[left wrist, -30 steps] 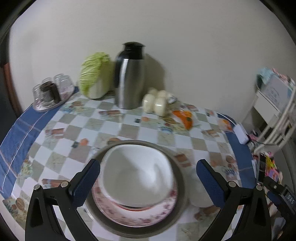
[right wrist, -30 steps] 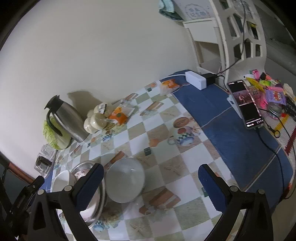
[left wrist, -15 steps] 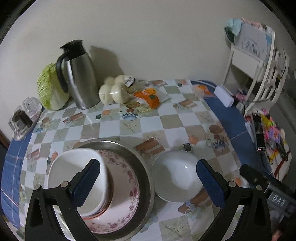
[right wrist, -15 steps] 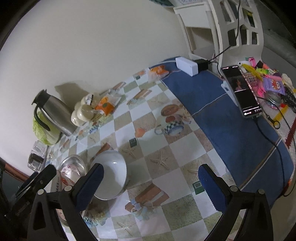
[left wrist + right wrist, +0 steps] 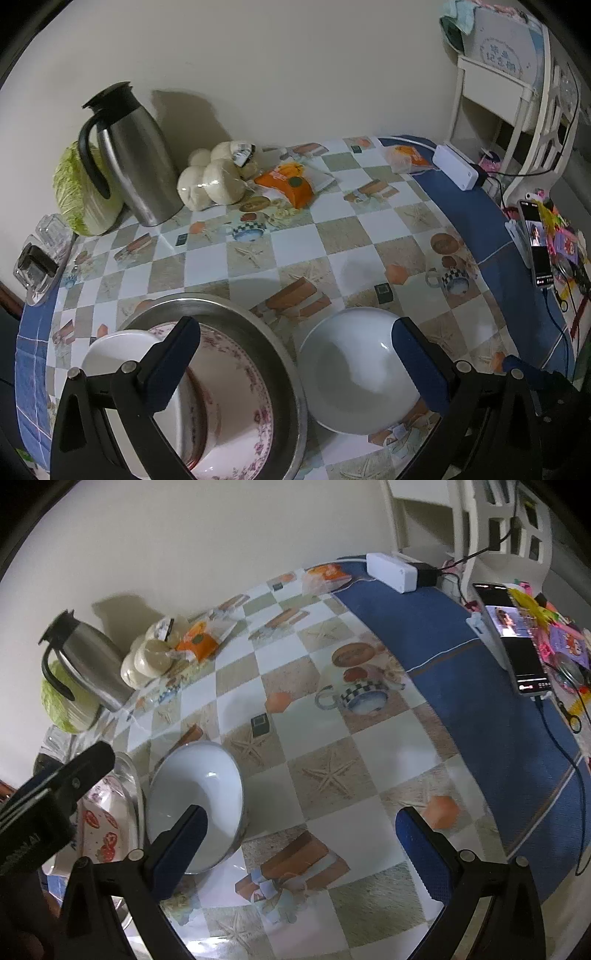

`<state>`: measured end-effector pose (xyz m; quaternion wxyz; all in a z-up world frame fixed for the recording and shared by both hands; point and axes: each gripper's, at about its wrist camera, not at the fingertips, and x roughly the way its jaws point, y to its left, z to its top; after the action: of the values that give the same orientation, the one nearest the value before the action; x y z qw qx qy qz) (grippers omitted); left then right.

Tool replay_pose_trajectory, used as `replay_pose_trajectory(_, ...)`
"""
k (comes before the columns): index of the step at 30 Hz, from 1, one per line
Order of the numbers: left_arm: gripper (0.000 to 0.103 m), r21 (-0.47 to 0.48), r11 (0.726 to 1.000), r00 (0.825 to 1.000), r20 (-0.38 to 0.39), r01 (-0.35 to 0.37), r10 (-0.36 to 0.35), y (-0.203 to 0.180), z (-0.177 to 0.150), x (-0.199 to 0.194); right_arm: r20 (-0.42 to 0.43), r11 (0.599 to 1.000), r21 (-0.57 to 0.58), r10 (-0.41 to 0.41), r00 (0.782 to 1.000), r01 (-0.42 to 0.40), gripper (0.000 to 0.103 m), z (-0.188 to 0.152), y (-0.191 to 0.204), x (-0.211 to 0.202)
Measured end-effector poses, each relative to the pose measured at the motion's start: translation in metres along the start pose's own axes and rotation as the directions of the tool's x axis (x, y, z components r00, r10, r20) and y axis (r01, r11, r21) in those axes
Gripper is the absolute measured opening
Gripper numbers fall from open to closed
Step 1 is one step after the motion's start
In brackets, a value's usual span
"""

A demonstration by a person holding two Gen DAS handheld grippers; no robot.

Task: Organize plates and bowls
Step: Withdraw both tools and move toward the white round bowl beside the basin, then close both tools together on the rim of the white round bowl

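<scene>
The left gripper [image 5: 295, 369], jaws apart and empty, has swung from the stacked metal basin [image 5: 258, 332] toward the loose round white bowl [image 5: 354, 373]; the right gripper [image 5: 299, 849] is also apart; that bowl probably comes next.

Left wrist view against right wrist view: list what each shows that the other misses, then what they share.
Only the left wrist view shows the white square bowl sitting on the floral plate inside the metal basin, and the shelf box with printed characters.

Only the right wrist view shows the left tongs from outside, as a dark body at the frame's left edge.

Both show the round white bowl alone on the tablecloth beside the basin, the steel thermos, cabbage, buns and phone.
</scene>
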<state>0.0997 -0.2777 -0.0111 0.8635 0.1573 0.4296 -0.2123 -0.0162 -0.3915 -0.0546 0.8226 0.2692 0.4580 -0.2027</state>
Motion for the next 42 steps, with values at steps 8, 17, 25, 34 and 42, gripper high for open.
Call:
replay_pose_trajectory(8,0.103,0.013,1.0,0.999,-0.032,0.018,-0.018,-0.006,-0.002,0.017,-0.03,0.998,-0.036,-0.042,0.999,0.041,0.098,-0.004,0.014,0.022)
replay_pose_trajectory(17,0.103,-0.014,0.999,0.998,-0.044,0.045,-0.046,-0.003,-0.003,0.024,-0.038,0.999,-0.03,-0.014,0.999,0.013,0.046,-0.006,0.023,0.03)
replay_pose_trajectory(25,0.103,-0.026,0.998,0.997,-0.035,0.064,-0.065,-0.002,-0.001,0.019,-0.027,0.998,-0.056,-0.019,0.999,0.017,0.027,-0.008,0.031,0.03)
replay_pose_trajectory(34,0.103,-0.002,0.996,0.995,-0.039,0.09,-0.09,-0.014,-0.002,0.017,-0.008,0.997,0.032,-0.07,0.998,0.07,0.027,0.0,-0.001,0.021)
replay_pose_trajectory(42,0.075,0.033,0.994,0.991,-0.086,0.102,-0.099,-0.032,-0.009,0.028,-0.003,0.991,0.107,-0.078,0.997,0.078,0.027,0.004,-0.025,0.015)
